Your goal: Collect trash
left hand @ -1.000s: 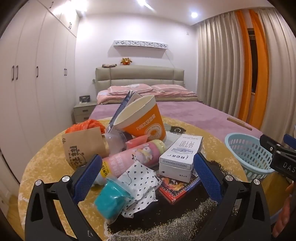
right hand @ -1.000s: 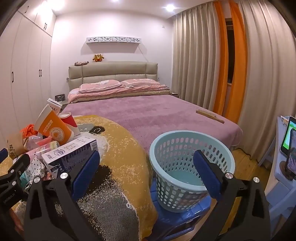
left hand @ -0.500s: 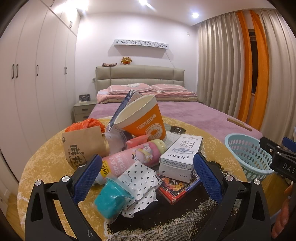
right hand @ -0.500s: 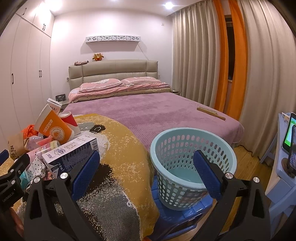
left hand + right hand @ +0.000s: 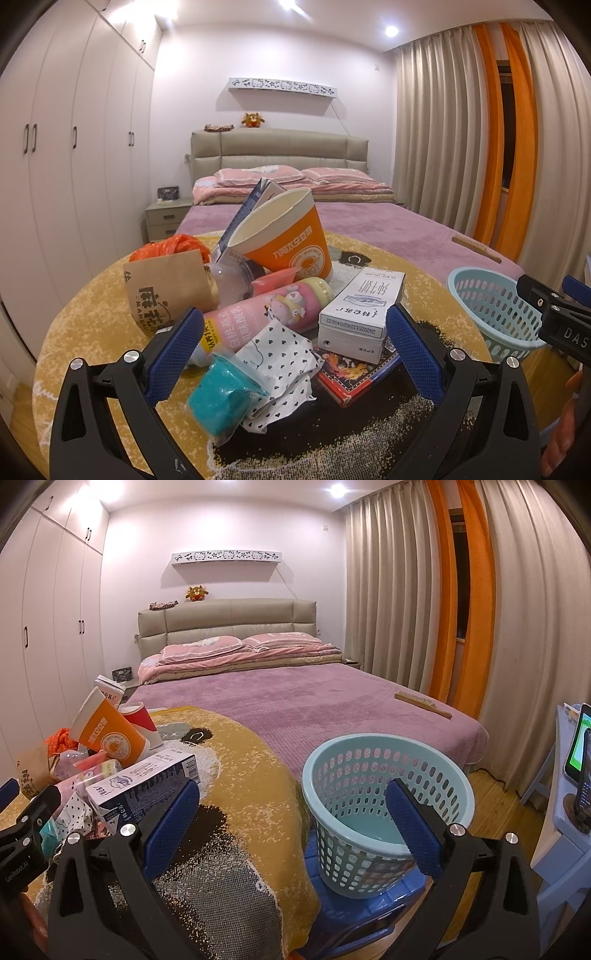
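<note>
Basket (image 5: 388, 812) mouth open; trash pile (image 5: 266, 306) crowded

Bedroom with white wardrobes (image 5: 74, 155), purple-covered bed (image 5: 314, 701), beige padded headboard (image 5: 229, 622), beige and orange curtains (image 5: 424, 602), recessed ceiling lights (image 5: 391, 31), wooden floor (image 5: 506, 805)

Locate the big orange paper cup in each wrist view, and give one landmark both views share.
Left wrist: the orange cup is upper centre, tilted, at the back of the trash pile behind the pink bottle.
Right wrist: the cup is at the left edge, mid-height, behind the white box.
Shared landmark: the light blue basket, at the right edge in the left view, lower centre-right in the right view.
</note>
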A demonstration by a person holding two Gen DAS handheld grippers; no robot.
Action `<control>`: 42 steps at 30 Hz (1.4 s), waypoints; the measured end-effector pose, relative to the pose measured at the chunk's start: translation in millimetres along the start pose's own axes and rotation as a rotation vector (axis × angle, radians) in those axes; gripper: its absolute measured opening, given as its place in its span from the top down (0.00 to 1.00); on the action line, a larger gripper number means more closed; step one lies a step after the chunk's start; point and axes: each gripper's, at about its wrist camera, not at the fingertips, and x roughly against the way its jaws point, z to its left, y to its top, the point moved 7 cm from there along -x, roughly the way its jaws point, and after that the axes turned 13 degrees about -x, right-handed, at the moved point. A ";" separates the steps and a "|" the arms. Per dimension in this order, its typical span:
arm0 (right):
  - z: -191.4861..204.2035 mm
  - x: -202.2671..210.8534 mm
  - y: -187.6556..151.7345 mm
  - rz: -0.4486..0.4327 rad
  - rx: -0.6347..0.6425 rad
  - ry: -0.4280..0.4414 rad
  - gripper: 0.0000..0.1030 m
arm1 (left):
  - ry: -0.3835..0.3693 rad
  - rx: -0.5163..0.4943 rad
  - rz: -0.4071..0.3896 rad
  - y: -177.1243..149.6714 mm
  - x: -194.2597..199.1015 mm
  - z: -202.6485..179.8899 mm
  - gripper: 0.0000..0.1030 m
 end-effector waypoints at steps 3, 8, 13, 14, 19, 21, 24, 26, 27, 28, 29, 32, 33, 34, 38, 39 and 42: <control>0.6 -0.1 -0.2 0.001 -0.001 0.000 0.07 | 0.000 0.000 0.000 0.5 0.8 -4.1 0.07; 1.2 0.4 -0.6 0.003 -0.004 0.003 0.07 | 0.000 0.000 0.000 -0.4 0.6 0.4 0.07; 1.1 0.3 -0.2 0.003 -0.006 0.003 0.07 | -0.001 0.002 0.001 -0.4 0.0 1.7 0.07; 1.8 0.7 -0.5 0.003 -0.006 0.004 0.07 | -0.001 0.002 0.001 -0.3 0.2 0.8 0.07; 1.6 0.6 -0.5 0.004 -0.007 0.003 0.07 | -0.002 0.005 0.001 -0.8 -0.1 3.5 0.07; 1.1 0.5 -0.3 0.003 -0.006 0.004 0.07 | -0.002 0.005 0.000 -0.7 0.2 3.0 0.07; 1.5 0.8 -0.5 0.004 -0.006 0.004 0.07 | -0.003 0.005 0.001 -0.7 -0.2 3.9 0.07; 0.5 0.2 -0.2 0.005 -0.006 0.004 0.07 | -0.003 0.006 0.001 -0.8 -0.4 4.1 0.07; 0.5 0.4 -0.3 0.005 -0.007 0.004 0.07 | -0.003 0.006 0.001 -0.8 -0.3 4.1 0.07; 0.7 0.5 -0.3 0.005 -0.008 0.004 0.07 | -0.003 0.006 0.001 -0.8 -0.2 4.1 0.07; 1.1 0.5 -0.3 0.006 -0.008 0.004 0.07 | -0.003 0.006 0.001 -0.9 -0.1 4.2 0.07; 1.5 0.8 -0.3 0.007 -0.009 0.004 0.07 | -0.003 0.007 0.001 -0.9 -0.2 3.4 0.07; 1.1 0.7 -0.3 0.009 -0.010 0.004 0.07 | -0.003 0.007 0.001 -0.9 -0.3 3.7 0.07; 1.6 0.9 -0.7 0.010 -0.010 0.005 0.07 | -0.003 0.007 0.001 -0.9 -0.1 3.3 0.07; 2.6 0.3 -1.3 0.013 -0.011 0.007 0.07 | -0.011 0.012 0.005 -1.3 -0.9 3.5 0.07; 3.8 0.1 -1.2 0.015 -0.012 0.009 0.07 | -0.021 0.016 0.009 -1.7 -1.5 3.5 0.07; 7.9 1.5 2.3 0.012 -0.005 0.022 0.07 | -0.064 0.037 0.043 -5.7 0.6 7.0 0.07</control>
